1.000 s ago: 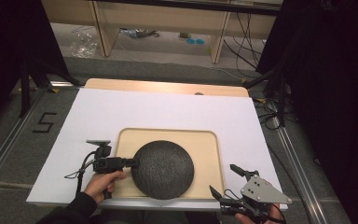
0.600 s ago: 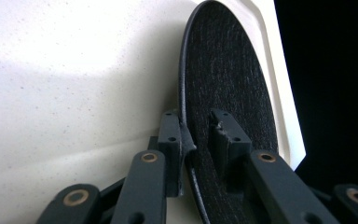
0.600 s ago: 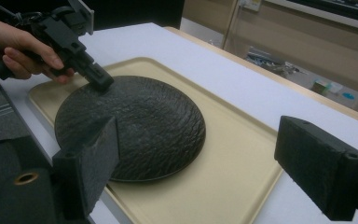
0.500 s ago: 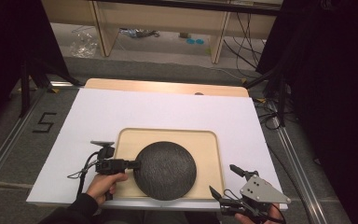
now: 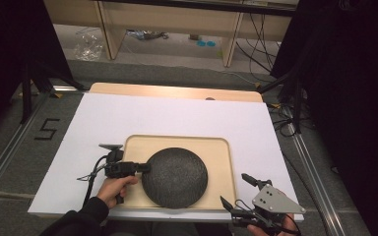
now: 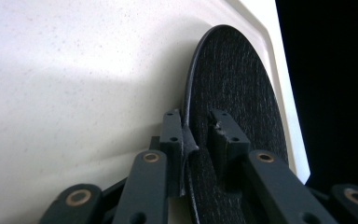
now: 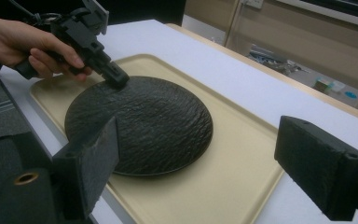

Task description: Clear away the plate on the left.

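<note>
Plate (image 5: 175, 177) sits on the beige tray (image 5: 221, 147), toward the tray's near-left part, with its left rim already inside the left tongs (image 5: 145, 167); the left gripper view shows one pad above the rim and one below (image 6: 228, 137), pinching the dark textured edge, so these tongs are clamped on the plate. From that grip the plate stretches away to the right across the tray; being round it has no long axis, and the grip bears on a single point of the rim, so any lift would, I judge, lever the far edge down against the tray. Right tongs (image 5: 236, 194) hang at the near right corner of the table (image 5: 128, 113), well apart from the plate, pads spread wide with nothing between them (image 7: 91, 161); the left hand (image 5: 115, 189) is clearly the nearer one, and the right could only help by reaching the plate's right rim. Compared with the picture a second ago, the plate and the left tongs lie slightly further right on the tray; the right tongs have kept their place.
</note>
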Demonstrator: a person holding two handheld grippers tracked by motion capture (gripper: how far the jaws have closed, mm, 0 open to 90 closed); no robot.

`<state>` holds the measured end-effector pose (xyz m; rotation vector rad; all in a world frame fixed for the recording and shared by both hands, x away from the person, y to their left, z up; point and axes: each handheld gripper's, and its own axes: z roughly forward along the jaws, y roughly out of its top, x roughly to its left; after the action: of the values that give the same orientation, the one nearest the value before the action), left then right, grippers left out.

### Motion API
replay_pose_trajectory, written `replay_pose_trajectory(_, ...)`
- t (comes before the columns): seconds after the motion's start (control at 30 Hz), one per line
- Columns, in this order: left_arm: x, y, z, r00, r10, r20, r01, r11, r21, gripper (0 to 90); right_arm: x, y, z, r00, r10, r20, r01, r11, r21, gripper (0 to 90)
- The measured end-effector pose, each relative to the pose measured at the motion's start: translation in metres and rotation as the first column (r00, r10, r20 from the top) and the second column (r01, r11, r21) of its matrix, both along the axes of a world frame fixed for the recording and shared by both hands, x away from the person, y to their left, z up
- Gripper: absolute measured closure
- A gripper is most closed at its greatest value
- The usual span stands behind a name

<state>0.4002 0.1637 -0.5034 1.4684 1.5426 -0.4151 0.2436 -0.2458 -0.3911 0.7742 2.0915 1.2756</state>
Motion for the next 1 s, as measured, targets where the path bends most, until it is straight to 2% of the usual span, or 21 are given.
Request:
replay_pose_trajectory(0.13, 0.002, -0.001, -0.001, 1.0, 0.005, 0.005, -0.005, 1.0, -0.008, 73.8, 0.001, 0.0, 0.001, 1.0, 0.003, 0.006, -0.003, 1.0, 0.005, 15.5)
replay_pose_trajectory(0.17, 0.003, -0.001, -0.002, 0.9999, -0.004, 0.014, 0.004, 0.9999, -0.015, 73.8, 0.001, 0.0, 0.0, 1.0, 0.006, 0.004, -0.006, 1.0, 0.003, 15.5)
replay_pose_trajectory(0.2, 0.003, -0.004, -0.002, 0.9993, 0.011, 0.037, -0.011, 0.9999, -0.005, 72.8, 0.0, 0.0, 0.0, 1.0, 0.006, 0.002, -0.006, 1.0, 0.0, 15.5)
replay_pose_trajectory(0.5, 0.007, -0.004, -0.002, 0.999, -0.019, 0.041, 0.02, 0.9997, -0.013, 69.5, 0.0, 0.001, 0.0, 0.9999, 0.01, 0.004, -0.01, 1.0, 0.001, 15.5)
replay_pose_trajectory(0.77, 0.007, -0.003, 0.0, 0.9982, -0.019, 0.057, 0.02, 0.9997, -0.015, 65.3, 0.0, 0.001, 0.0, 0.9999, 0.013, 0.003, -0.013, 1.0, 0.0, 15.5)
replay_pose_trajectory(0.83, 0.005, 0.0, 0.005, 0.9971, 0.011, 0.075, -0.01, 0.9999, -0.013, 63.7, 0.0, 0.001, 0.0, 0.9999, 0.012, 0.012, -0.012, 1.0, 0.003, 15.5)
replay_pose_trajectory(0.93, 0.005, 0.003, 0.008, 0.9945, 0.029, 0.101, -0.029, 0.9995, 0.007, 61.1, -0.001, 0.001, 0.0, 0.9999, 0.012, -0.005, -0.012, 1.0, -0.001, 15.5)
replay_pose_trajectory(1.0, 0.005, 0.004, 0.009, 0.9956, 0.023, 0.09, -0.024, 0.9997, 0.009, 59.1, 0.0, 0.0, 0.0, 0.9999, 0.012, 0.004, -0.012, 1.0, -0.002, 15.5)
